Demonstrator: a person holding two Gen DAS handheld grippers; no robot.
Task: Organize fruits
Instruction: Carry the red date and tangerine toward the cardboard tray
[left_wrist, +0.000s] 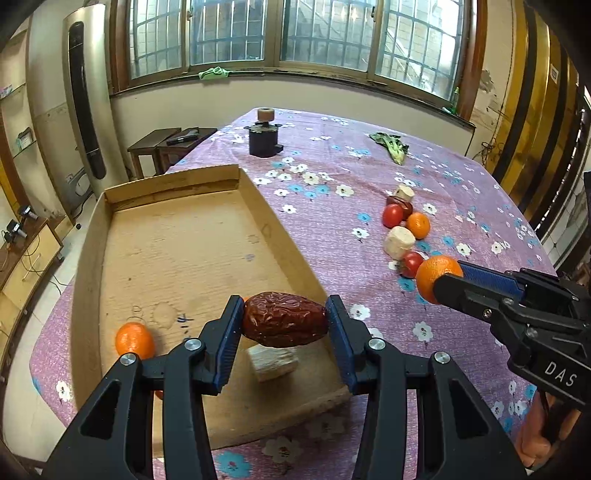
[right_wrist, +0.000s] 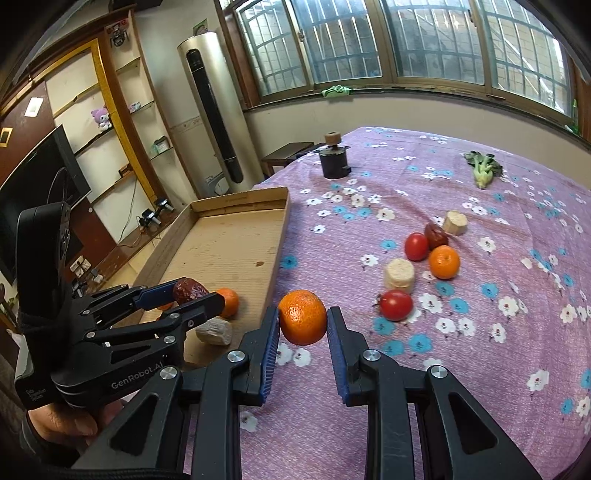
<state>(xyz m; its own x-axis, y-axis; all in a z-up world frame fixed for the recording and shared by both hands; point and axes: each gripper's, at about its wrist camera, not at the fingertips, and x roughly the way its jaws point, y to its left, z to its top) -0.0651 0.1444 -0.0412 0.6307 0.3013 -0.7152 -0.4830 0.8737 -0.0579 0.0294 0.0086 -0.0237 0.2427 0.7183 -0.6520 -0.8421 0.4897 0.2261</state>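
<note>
My left gripper (left_wrist: 284, 319) is shut on a wrinkled red date (left_wrist: 285, 319) and holds it above the near end of the cardboard tray (left_wrist: 184, 236). An orange (left_wrist: 134, 340) and a pale chunk (left_wrist: 272, 362) lie in the tray below. My right gripper (right_wrist: 303, 321) is shut on an orange (right_wrist: 303, 316) above the purple cloth, just right of the tray (right_wrist: 229, 236). In the left wrist view this gripper (left_wrist: 445, 275) enters from the right with its orange (left_wrist: 432, 271). The left gripper (right_wrist: 192, 293) with the date (right_wrist: 189, 290) shows in the right wrist view.
Loose on the floral cloth (right_wrist: 480, 350): two tomatoes (right_wrist: 396, 304) (right_wrist: 416, 246), an orange (right_wrist: 444, 261), a red date (right_wrist: 436, 235), two pale chunks (right_wrist: 399, 275) (right_wrist: 455, 222). A green vegetable (right_wrist: 482, 170) and a dark cylinder (right_wrist: 334, 157) stand further back.
</note>
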